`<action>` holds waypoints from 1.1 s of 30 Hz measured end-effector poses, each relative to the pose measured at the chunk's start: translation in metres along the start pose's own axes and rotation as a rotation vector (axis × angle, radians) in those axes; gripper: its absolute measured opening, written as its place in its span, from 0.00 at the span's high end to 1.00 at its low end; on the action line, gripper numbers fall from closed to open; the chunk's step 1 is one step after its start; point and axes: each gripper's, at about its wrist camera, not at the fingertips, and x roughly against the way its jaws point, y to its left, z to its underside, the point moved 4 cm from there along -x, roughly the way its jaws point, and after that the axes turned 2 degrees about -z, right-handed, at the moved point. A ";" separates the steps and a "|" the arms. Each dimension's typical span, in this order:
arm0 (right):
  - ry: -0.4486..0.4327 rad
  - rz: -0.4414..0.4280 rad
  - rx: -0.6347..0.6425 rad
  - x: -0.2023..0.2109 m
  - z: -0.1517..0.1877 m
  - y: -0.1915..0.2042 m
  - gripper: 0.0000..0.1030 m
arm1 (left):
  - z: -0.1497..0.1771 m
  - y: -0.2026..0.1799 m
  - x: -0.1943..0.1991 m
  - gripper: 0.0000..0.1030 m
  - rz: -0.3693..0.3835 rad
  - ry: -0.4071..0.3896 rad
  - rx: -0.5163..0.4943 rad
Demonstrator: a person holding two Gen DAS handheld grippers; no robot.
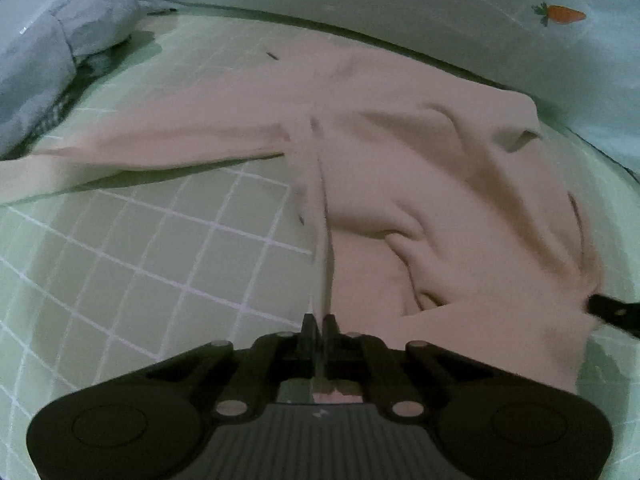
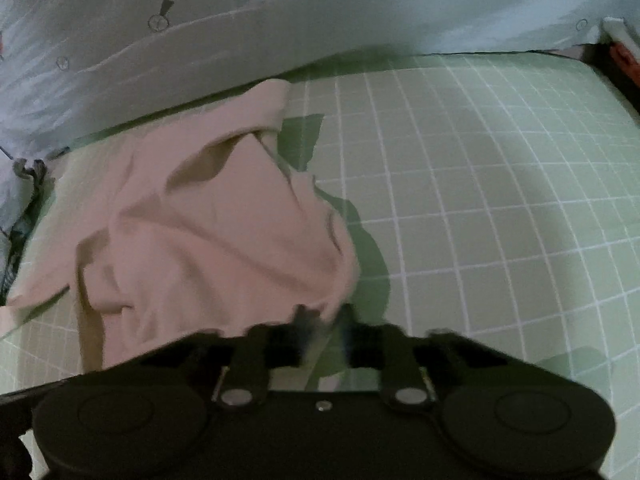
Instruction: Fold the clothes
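A pale pink top [image 1: 420, 184] lies rumpled on the green checked sheet [image 1: 140, 260], one sleeve stretched flat toward the pillows [image 1: 60, 48] at the far left. The left gripper [image 1: 319, 326] has its jaws pinched tight on a thin edge of the top, which runs up from the fingers as a taut ridge. The right gripper [image 2: 324, 320] is blurred, its jaws drawn close on the top's near hem — the cloth bunches right at its tips. Behind the top runs a white quilt [image 2: 280, 20] printed with carrots [image 1: 560, 14]. The sheet to the right lies bare.
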 end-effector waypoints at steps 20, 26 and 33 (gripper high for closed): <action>-0.065 0.053 -0.124 0.060 0.069 0.056 0.30 | 0.039 0.121 0.048 0.44 -0.047 0.030 -0.038; -0.005 0.048 -0.224 0.035 0.069 0.076 0.17 | 0.052 0.122 0.038 0.39 -0.058 0.073 -0.124; 0.011 0.066 -0.158 0.033 0.076 0.077 0.93 | 0.057 0.121 0.034 0.31 -0.068 0.079 -0.176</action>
